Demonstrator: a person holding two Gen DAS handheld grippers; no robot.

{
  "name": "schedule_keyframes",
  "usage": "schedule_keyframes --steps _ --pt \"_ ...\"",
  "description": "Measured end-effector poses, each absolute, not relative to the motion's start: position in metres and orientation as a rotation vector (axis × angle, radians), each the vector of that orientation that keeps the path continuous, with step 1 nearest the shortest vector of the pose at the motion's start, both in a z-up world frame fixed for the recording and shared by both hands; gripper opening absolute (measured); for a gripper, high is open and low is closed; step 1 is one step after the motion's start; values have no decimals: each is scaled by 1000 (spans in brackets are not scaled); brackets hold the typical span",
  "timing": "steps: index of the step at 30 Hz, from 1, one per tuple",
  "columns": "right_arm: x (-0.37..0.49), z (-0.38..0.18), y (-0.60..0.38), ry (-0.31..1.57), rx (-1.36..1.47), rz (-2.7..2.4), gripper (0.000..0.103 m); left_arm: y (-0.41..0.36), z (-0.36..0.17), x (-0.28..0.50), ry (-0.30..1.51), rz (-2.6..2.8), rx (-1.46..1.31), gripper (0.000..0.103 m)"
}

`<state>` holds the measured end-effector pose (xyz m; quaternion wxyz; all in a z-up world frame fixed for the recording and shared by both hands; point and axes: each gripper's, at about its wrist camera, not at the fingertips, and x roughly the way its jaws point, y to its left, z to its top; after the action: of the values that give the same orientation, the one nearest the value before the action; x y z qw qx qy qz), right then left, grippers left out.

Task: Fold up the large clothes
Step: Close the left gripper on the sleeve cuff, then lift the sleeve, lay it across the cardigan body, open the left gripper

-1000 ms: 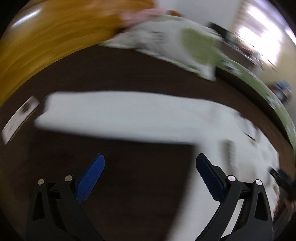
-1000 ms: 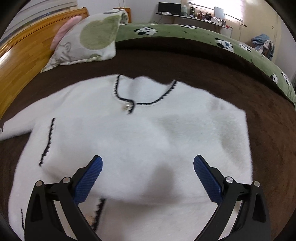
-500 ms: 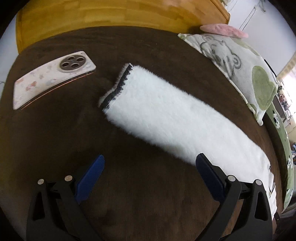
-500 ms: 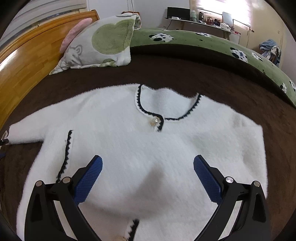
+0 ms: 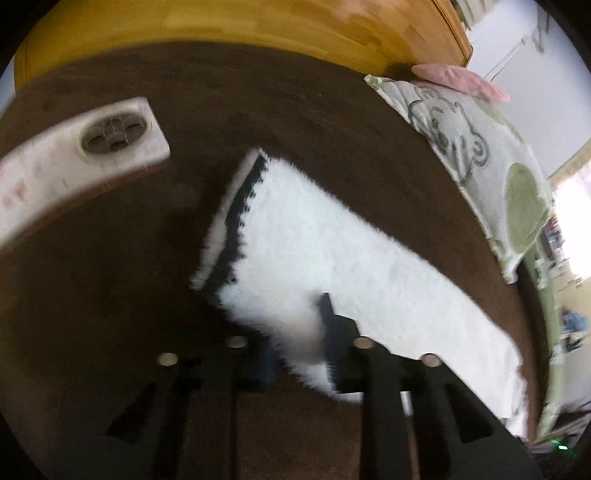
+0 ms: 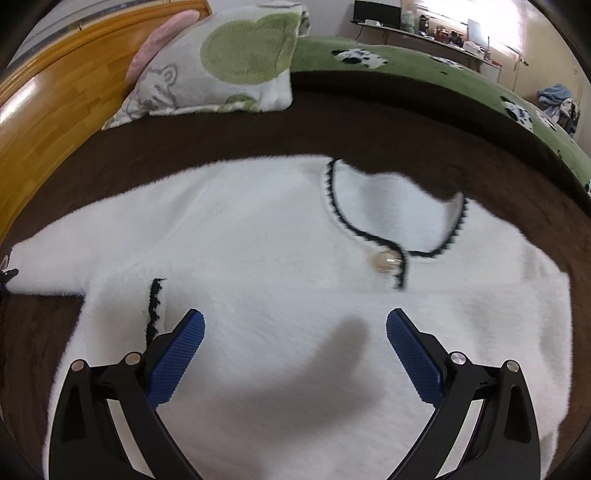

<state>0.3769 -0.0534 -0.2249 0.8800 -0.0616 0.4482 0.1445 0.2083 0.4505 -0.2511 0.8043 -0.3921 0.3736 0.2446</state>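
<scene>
Left wrist view: left gripper (image 5: 295, 332) jaws have just been closing, now pinched on the near edge of the white fluffy sleeve (image 5: 332, 258), just behind the black-trimmed cuff (image 5: 236, 225). Sleeve lies stretched out flat on the brown bedspread (image 5: 110, 295). Phone in pale case (image 5: 74, 162) sits beside the cuff, not touching. Pillow w/ bear print (image 5: 480, 155) further off, wooden headboard (image 5: 258, 26) at back.

Right wrist view: right gripper (image 6: 295, 345) spread wide, nothing betw. pads, hovering over lower front of the white cardigan (image 6: 258, 258). Body lies flat, front up, neckline button (image 6: 386, 260) done up, far sleeve appears already tucked in. Green blanket (image 6: 424, 74) beyond.

Progress est.: early. One sleeve gripped but not yet folded across; body folds all left. Containers: none seen.
</scene>
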Motion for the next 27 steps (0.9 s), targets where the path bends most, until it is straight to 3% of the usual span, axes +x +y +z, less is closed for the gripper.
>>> schedule_keyframes --steps 5,17,27 --pt "385 -239 -27 959 -159 320 97 438 -248 214 799 540 -728 14" --pt "385 -260 -24 947 -105 272 98 439 -245 207 758 525 -714 14" --pt "390 -260 -28 952 -97 298 98 407 -170 218 655 465 -527 13"
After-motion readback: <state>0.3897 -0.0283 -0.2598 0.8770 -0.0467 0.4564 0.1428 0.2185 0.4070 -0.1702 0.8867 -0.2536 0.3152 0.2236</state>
